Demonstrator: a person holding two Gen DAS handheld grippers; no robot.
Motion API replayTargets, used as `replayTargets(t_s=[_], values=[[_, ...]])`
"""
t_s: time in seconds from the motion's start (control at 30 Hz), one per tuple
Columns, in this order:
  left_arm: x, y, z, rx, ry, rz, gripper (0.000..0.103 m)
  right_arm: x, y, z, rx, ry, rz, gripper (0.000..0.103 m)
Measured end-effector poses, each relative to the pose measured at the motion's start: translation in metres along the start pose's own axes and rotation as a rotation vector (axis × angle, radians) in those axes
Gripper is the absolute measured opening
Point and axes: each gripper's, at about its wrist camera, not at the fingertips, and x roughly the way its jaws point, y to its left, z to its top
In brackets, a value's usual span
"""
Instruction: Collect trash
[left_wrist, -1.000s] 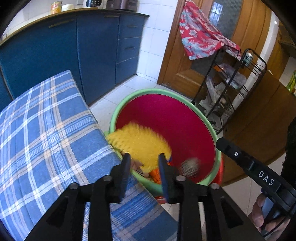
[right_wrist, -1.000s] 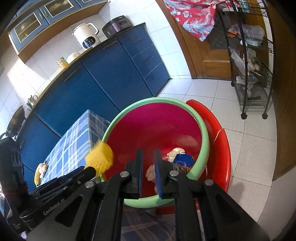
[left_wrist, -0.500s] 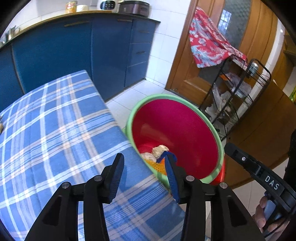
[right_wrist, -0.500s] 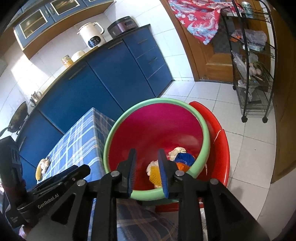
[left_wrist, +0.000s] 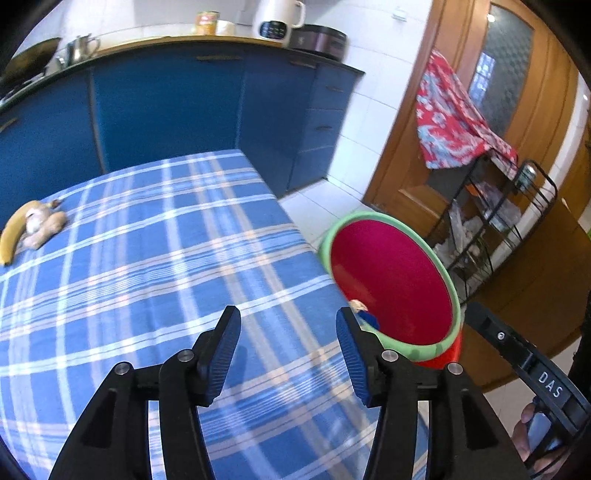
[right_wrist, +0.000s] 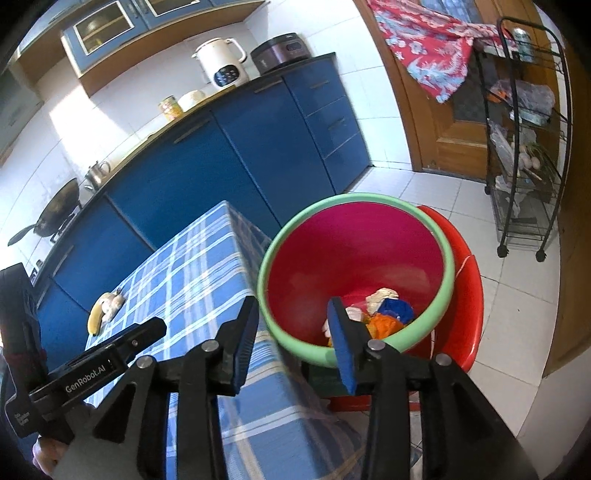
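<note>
Blue plaid tablecloth (left_wrist: 147, 258); red bin (right_wrist: 354, 251) (green-rimmed, seemingly).

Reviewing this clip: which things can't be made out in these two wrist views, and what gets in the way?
- Trash pile in the red-lined, green-rimmed bin: right wrist view, partly behind the right gripper's fingers; left wrist view, only a scrap shows.
- Pale lump beside the yellow banana: both views, too small and blurred to identify.
- Black wire rack's contents: both views, too small.
- Red tub under the bin: mostly hidden by it.

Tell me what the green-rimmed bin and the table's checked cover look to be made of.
Green-rimmed bin: probably moulded plastic, with a smooth, slightly glossy pink-red inside and an even rolled rim. Checked cover: looks like woven cloth, matte, with blue-and-white plaid lines, draping softly over the table's edge.
</note>
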Motion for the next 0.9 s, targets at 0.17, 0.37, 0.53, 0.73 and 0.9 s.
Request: replayTargets(t_s=[0.17,0.37,0.53,0.73,0.9], values=[[-0.020,0.015,-0.005,-0.022,-0.036,0.035,0.059,-0.011,0.020,-0.007,-0.039,-0.019,0.001,0.056],[-0.045,0.030,-0.011,-0.045,-0.088,0.087,0.073,-0.021,0.041,-0.016,-0.087,-0.020,0.008,0.064],[-0.059,0.041,-0.017,-0.064,-0.111,0.124,0.075,-0.026,0.056,-0.025,-0.108,-0.007,0.022,0.068],[-0.072,0.050,-0.024,-0.077,-0.129,0.159,0.076,-0.030,0.072,-0.036,-0.146,0.006,0.027,0.074],[-0.081,0.054,-0.027,-0.085,-0.151,0.183,0.076,-0.033,0.079,-0.042,-0.167,0.010,0.033,0.075]])
